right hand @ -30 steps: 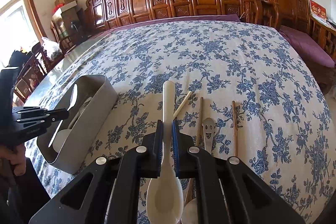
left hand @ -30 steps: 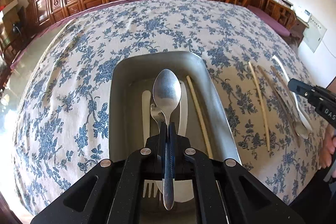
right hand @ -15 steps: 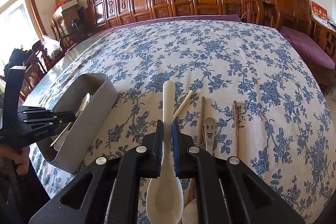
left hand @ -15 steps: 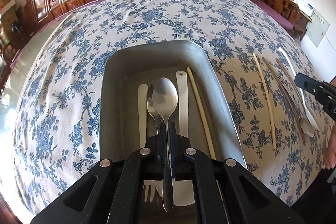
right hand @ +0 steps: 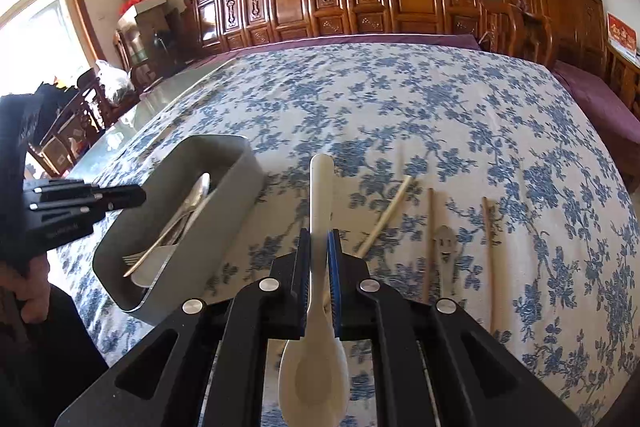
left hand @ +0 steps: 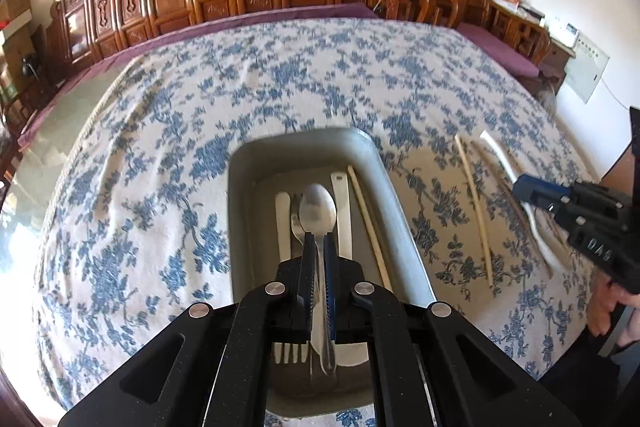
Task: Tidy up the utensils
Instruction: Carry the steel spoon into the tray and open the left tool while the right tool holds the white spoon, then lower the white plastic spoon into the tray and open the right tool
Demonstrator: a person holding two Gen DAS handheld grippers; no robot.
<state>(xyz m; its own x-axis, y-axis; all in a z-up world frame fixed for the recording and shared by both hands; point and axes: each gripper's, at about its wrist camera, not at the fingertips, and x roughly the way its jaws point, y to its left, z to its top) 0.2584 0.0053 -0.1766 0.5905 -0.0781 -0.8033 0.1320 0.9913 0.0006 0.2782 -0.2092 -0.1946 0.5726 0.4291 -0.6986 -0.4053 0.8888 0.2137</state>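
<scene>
The grey tray [left hand: 240,195] lies under my left gripper [left hand: 317,241], and the metal spoon [left hand: 318,211] lies loose inside it. That gripper's jaws stand all but shut just above the spoon's handle, with nothing in their grip. The right wrist view shows the left gripper [right hand: 138,195] hovering over the tray [right hand: 224,227], clear of the metal spoon [right hand: 200,189]. To the tray's right, my right gripper [right hand: 319,241] is shut on a white spoon [right hand: 321,187], handle forward and bowl near the camera. The left wrist view has the right gripper [left hand: 520,187] at its right edge.
A fork [left hand: 290,349], white utensils [left hand: 342,211] and a pale chopstick [left hand: 370,227] also lie in the tray. On the flowered cloth right of it lie a pale chopstick [right hand: 386,215], two brown chopsticks [right hand: 430,227] and a small smiley spoon [right hand: 444,243]. Carved wooden chairs line the table's far side.
My left gripper has let go of the metal spoon, which now lies in the tray, and the gripper has risen. The right gripper, still holding the white spoon, has shifted slightly toward the tray.
</scene>
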